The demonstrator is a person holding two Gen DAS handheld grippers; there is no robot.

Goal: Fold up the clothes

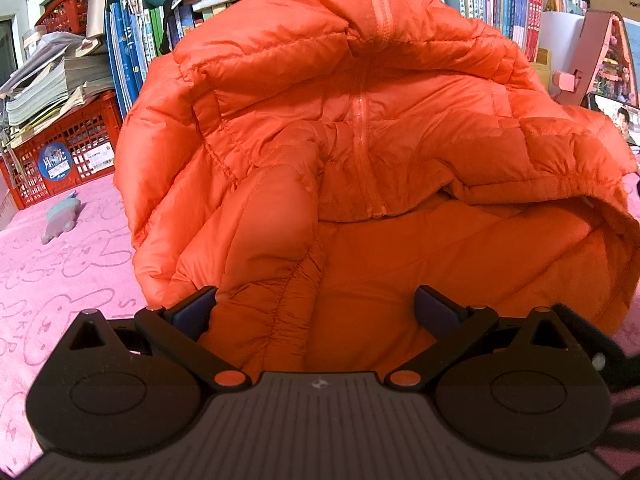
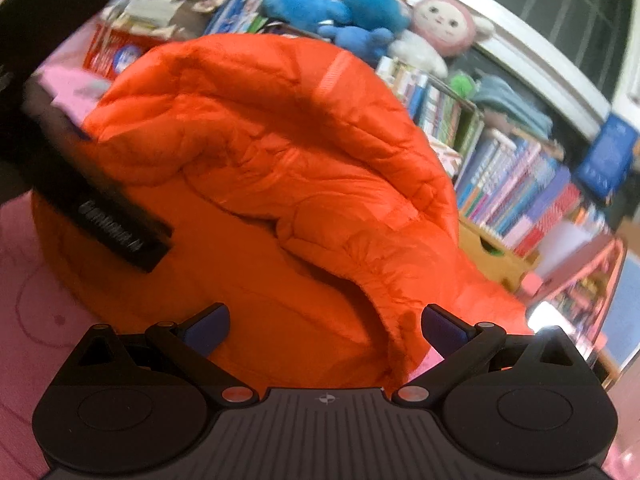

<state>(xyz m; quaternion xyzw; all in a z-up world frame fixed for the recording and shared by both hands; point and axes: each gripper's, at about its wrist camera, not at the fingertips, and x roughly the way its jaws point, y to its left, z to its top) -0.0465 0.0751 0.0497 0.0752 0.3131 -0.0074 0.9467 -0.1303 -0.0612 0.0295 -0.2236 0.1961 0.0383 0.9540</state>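
Note:
An orange quilted puffer jacket (image 1: 360,152) with a hood lies bunched on a pink blanket (image 1: 60,280); its hood stands up toward the bookshelf. My left gripper (image 1: 316,308) is open, its blue-padded fingers (image 1: 196,312) spread over the jacket's near edge, nothing pinched. In the right wrist view the same jacket (image 2: 280,168) fills the middle. My right gripper (image 2: 326,328) is open too, fingers (image 2: 442,330) straddling a gathered cuff or hem of the jacket. The other gripper's black body (image 2: 100,208) rests on the jacket at the left.
A red plastic crate (image 1: 60,148) with stacked papers stands at the back left, a small grey toy (image 1: 62,220) lies on the blanket. Bookshelves (image 2: 520,192) with blue and pink plush toys (image 2: 332,4) run behind the jacket. A pink stand (image 1: 592,60) sits at the right.

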